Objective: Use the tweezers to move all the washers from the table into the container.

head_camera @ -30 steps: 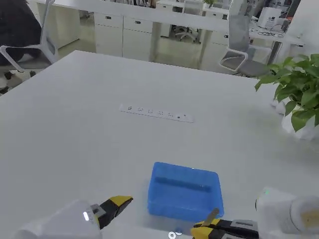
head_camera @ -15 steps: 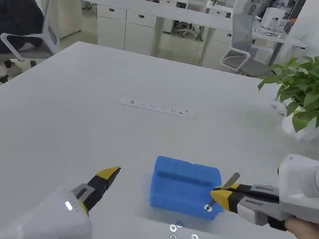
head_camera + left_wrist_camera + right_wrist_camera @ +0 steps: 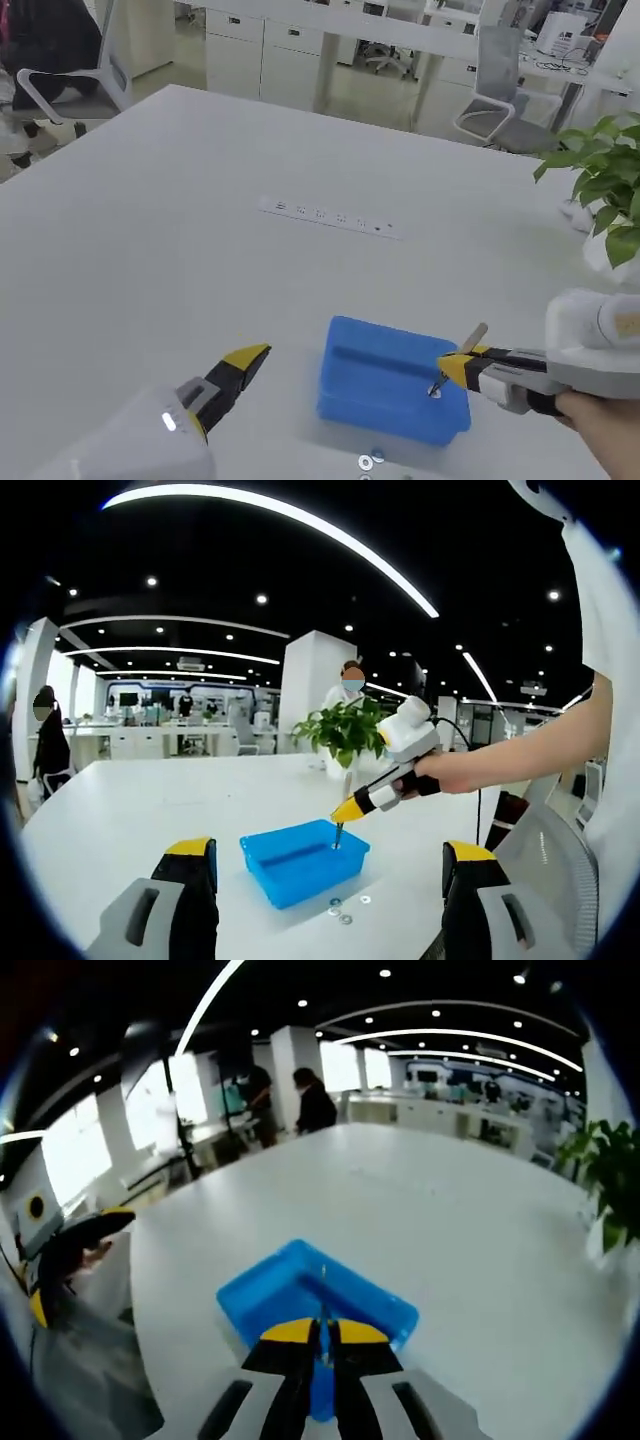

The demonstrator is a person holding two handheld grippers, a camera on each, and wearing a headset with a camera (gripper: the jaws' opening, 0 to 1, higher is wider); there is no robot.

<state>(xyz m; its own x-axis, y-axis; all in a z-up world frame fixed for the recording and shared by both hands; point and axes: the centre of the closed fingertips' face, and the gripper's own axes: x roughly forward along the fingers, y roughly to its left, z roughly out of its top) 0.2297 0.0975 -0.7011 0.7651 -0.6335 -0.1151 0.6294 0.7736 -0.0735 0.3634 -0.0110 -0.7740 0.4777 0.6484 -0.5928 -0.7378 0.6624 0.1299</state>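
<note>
R gripper (image 3: 455, 368) clamped on tweezers (image 3: 438, 384), tip over bin (image 3: 385, 422) for a drop; load too small to tell. L gripper (image 3: 250, 357) spread, idle. Washers (image 3: 367, 461) on table (image 3: 200, 270) just before bin.

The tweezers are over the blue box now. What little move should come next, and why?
Probably ease the right gripper's squeeze so the tweezers open. Their tip hangs over the inside of the blue container with what looks like a washer pinched in it, so it should drop in. More washers wait on the table.
</note>
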